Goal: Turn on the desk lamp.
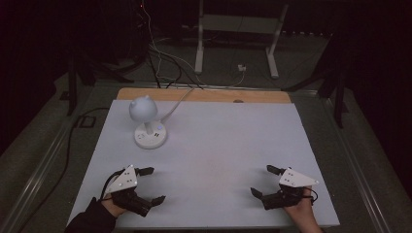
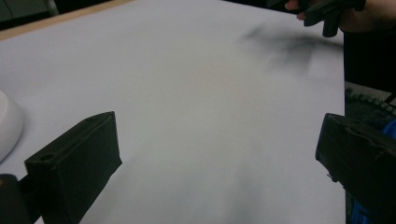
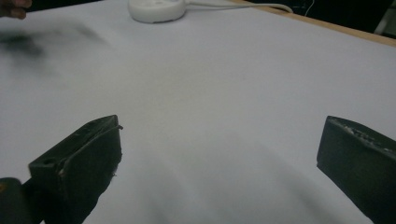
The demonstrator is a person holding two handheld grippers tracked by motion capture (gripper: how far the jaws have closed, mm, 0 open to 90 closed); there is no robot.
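Resting low at the lower left of the high view, left gripper (image 1: 148, 185) has jaws wide, nothing between. Right gripper (image 1: 263, 180) at lower right, jaws wide too, empty. White round lamp (image 1: 147, 122) stands upper left on the tabletop (image 1: 228, 141), well apart from both.

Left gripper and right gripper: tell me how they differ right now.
The left gripper lies at the table's near left, closer to the white lamp; the right gripper lies at the near right, farther from it. The left points rightward, the right leftward. Both are open and hold nothing.
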